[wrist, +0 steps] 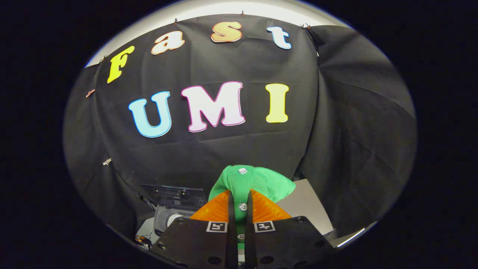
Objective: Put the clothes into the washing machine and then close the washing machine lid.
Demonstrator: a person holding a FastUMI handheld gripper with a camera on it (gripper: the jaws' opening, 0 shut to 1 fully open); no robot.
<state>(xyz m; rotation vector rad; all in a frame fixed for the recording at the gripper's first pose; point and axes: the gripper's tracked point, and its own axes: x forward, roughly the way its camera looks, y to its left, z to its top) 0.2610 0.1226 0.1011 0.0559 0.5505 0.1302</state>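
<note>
Clamped between the two fingers at the bottom centre of the frame, the gripper (241,207) held a green garment (257,183) by its buttoned strip, both fingers pressing on the cloth with a white button showing in the narrow slot between them. Above the fingertips the rest of the fabric bunched into a rounded lump topped by another button.

At the lower left, below and beside the fingers, part of the washing machine (170,215) appeared: a dark raised panel, probably the open lid (175,194), with a pale rounded body under it. A flat grey board (308,203) sat at the lower right, behind the garment.

Risk, as I judged it, lay in the thin hold: only a strip was pinched, so a snag on the lid's edge or the rim could drag the cloth free or leave part hanging outside. How much fabric dangled beneath the gripper could not be told. Open room lay ahead toward the black cloth wall (224,149); the lower left was crowded.
</note>
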